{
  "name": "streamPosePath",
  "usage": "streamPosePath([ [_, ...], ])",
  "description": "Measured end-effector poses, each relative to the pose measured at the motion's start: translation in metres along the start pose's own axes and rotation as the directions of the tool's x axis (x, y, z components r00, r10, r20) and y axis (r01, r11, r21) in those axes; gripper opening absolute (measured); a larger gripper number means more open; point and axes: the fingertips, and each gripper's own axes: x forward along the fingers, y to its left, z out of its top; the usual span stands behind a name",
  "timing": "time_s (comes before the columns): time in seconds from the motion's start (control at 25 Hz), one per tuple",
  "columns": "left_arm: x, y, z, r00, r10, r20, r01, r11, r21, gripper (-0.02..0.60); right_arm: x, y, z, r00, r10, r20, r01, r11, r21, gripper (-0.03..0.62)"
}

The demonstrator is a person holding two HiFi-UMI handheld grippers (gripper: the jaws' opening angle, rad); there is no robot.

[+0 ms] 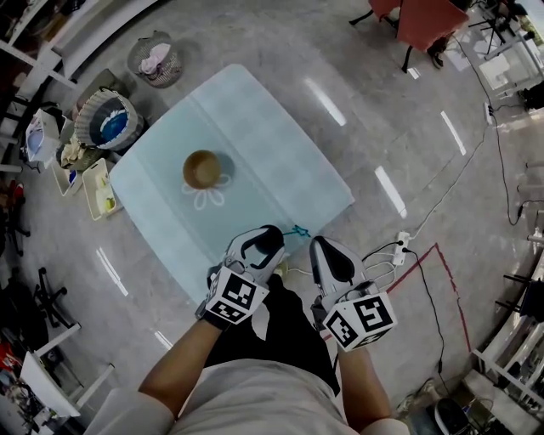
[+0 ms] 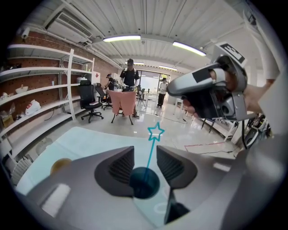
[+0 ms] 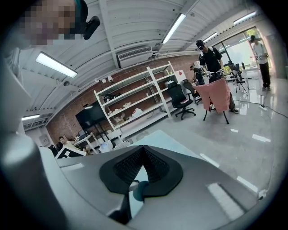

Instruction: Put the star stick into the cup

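The teal star stick (image 1: 297, 231) is at the near edge of the pale blue table (image 1: 255, 127), just off my left gripper's (image 1: 274, 238) tip. In the left gripper view the thin stick runs up through the gap between the jaws, and its star (image 2: 156, 131) shows beyond them. The left gripper (image 2: 145, 152) is open, its jaws a little apart on either side of the stick. The brown cup (image 1: 202, 168) stands mid-table on a flower outline and is seen low left as cup (image 2: 60, 165). My right gripper (image 1: 321, 248) hovers beside the left one, shut and empty (image 3: 143, 150).
Baskets (image 1: 109, 119) and trays with clutter sit on the floor left of the table. A power strip with cables (image 1: 399, 246) lies on the floor to the right. A red chair (image 1: 429, 21) stands far right. People (image 2: 129, 76) and shelves are in the background.
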Motion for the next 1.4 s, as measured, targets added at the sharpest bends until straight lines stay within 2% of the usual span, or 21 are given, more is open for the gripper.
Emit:
streamPosePath([
  [0.16, -0.013, 0.0, 0.015, 0.999, -0.005, 0.038, 0.005, 1.0, 0.008, 0.14, -0.006, 0.008, 0.004, 1.0, -0.017, 0.021, 0.017, 1.0, -0.001, 0.012],
  [0.4, -0.042, -0.004, 0.032, 0.995, -0.026, 0.094, 0.03, 0.999, -0.043, 0.12, -0.02, 0.024, 0.01, 0.997, -0.049, 0.057, 0.048, 0.999, 0.006, 0.012],
  [0.64, -0.078, -0.002, 0.048, 0.988, -0.001, 0.152, 0.012, 0.997, -0.075, 0.083, -0.032, 0.049, 0.011, 0.994, -0.074, 0.083, 0.074, 0.997, -0.001, 0.012],
  [0.8, -0.101, 0.003, 0.067, 0.98, 0.024, 0.2, -0.011, 0.998, -0.069, 0.064, -0.04, 0.063, 0.018, 0.991, -0.077, 0.109, 0.079, 0.997, -0.015, 0.012],
  [1.04, -0.137, -0.006, 0.083, 0.97, 0.021, 0.243, -0.007, 0.998, -0.058, 0.017, -0.053, 0.091, 0.028, 0.987, -0.073, 0.14, 0.079, 0.996, -0.039, 0.012],
  [1.4, -0.174, -0.021, 0.104, 0.954, 0.025, 0.298, -0.018, 1.0, -0.025, 0.008, -0.079, 0.121, 0.041, 0.977, -0.071, 0.202, 0.087, 0.993, -0.074, 0.012],
])
